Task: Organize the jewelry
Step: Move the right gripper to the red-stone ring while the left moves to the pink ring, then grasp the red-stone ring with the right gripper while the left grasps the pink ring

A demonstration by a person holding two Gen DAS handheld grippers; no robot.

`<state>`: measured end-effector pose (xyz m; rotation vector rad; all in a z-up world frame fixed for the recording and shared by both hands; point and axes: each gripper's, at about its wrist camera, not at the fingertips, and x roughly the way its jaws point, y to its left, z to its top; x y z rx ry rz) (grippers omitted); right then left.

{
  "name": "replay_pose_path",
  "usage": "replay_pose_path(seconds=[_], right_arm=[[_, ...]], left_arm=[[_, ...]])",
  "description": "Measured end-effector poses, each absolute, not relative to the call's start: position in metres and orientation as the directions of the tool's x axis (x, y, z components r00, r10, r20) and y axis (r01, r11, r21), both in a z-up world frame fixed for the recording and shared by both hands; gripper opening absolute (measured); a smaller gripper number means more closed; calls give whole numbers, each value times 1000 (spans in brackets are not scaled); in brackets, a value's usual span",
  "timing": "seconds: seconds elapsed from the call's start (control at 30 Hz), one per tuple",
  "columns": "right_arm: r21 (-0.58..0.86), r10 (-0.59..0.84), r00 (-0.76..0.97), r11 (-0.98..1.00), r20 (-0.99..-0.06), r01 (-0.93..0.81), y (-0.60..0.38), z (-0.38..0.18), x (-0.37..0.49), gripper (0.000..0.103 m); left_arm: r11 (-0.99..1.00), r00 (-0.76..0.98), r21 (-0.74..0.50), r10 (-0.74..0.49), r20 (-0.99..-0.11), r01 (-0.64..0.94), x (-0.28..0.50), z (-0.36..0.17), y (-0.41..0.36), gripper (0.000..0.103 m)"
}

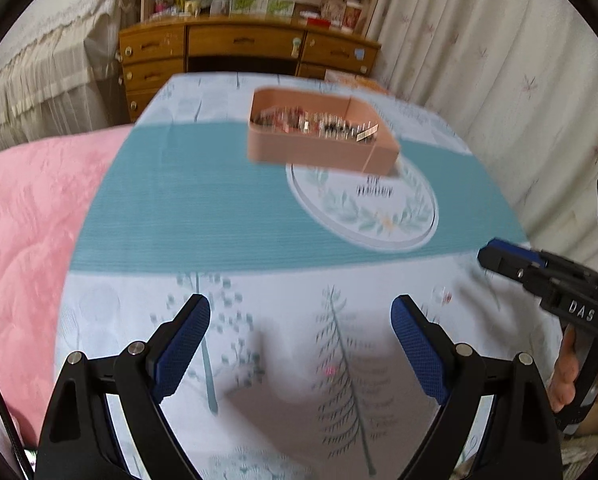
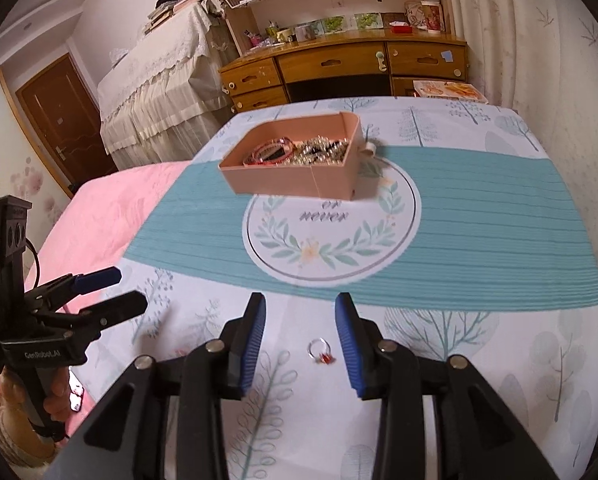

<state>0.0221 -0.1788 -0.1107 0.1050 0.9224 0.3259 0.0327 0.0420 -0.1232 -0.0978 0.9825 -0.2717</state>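
A pink open box [image 2: 295,170] holding several bracelets and beaded pieces stands on the teal band of the tablecloth; it also shows blurred in the left wrist view [image 1: 319,136]. A small silver ring with a red stone [image 2: 319,350] lies on the cloth between the right gripper's fingers. My right gripper [image 2: 301,322] is open around it, empty. My left gripper [image 1: 301,320] is open and empty over the near part of the cloth; it shows at the left of the right wrist view [image 2: 129,292]. The right gripper shows at the right edge of the left wrist view [image 1: 495,254].
The table [image 2: 479,216] carries a tree-print cloth with a round leaf emblem [image 2: 331,232]. A pink quilt [image 1: 31,240] lies at its left. A wooden desk with drawers [image 2: 351,68] stands behind, curtains [image 1: 499,80] at the right.
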Motion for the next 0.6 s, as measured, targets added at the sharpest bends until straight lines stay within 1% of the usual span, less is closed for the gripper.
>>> replay_pose_path(seconds=[0.17,0.33,0.37,0.5,0.6], right_arm=[[194,306,557,948,-772,-252,-179,-125,12,36],[114,263,550,950,-792,-290,-171,-142,6,36],[102,259,549,949,-795,-299,-170,-144,6,36],[77,264,532,934,-804,-348,-166,-155,9,36],[56,265,523,923,-810,-381,-164,-163,12,36]], left_arm=[[966,475,-176,-247,-844,190,13,-145,29,91],[968,467,-135,-221,-856,211,-4,-151,14,89],[968,462,-138,-224,-858,211,-5,-152,13,87],[966,430,-160,-233,-872,201,-5,-157,9,76],[967,412,-173,-236,-880,185,-4,-160,9,71]])
